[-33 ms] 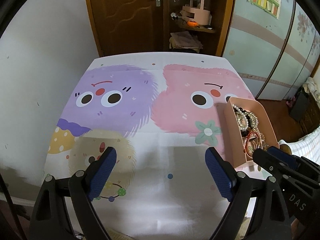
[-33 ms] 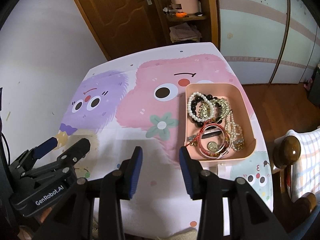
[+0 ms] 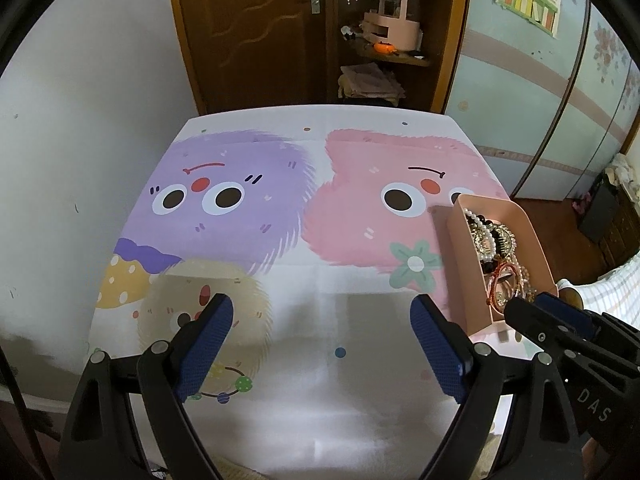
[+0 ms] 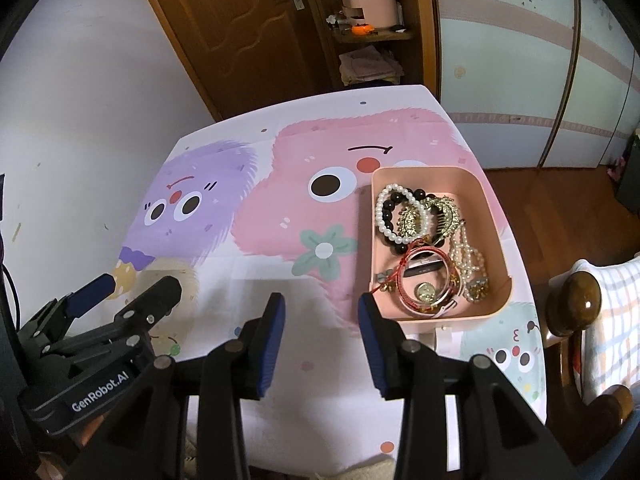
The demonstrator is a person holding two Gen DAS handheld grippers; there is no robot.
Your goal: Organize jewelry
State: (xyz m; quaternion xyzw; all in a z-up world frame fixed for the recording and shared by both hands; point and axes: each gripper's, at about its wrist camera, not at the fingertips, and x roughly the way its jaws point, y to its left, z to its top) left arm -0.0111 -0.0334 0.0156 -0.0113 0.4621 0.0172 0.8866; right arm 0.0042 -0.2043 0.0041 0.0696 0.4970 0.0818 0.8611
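The left tongs (image 3: 322, 344) stand wide apart over the near part of the surface (image 3: 320, 400), with nothing between their blue pads and nothing touched. The right tongs (image 4: 322, 336) are apart by a narrower gap and empty; they hang above the surface just left of the pink tray (image 4: 490, 200), and the right pad's tip sits close before the tray's near left corner — whether it touches the tray cannot be told.

The jewelry (image 4: 424, 240) lies heaped in the pink tray, which rests toward the right edge of the surface on a cartoon cloth (image 4: 260, 208) printed with a purple and a pink furry face.

The right wrist view looks down into the tray and separates the pieces: a white pearl bracelet (image 4: 384, 216) looped over a dark bead bracelet (image 4: 390, 202), gold ornate pieces (image 4: 440, 210) in the middle, a red cord ring (image 4: 412, 276) nearest the front, and a pale bead strand (image 4: 468, 256) along the right side. It also shows the left tongs from the side at lower left, and a wooden chair knob (image 4: 576, 296) with a checked cloth (image 4: 612, 320) at right.

The left wrist view sees the tray only edge-on, its contents bunched and hard to tell apart — but it shows the whole purple face and the beige figure on the cloth, and the right tongs reaching in from the lower right beside the tray's near end.
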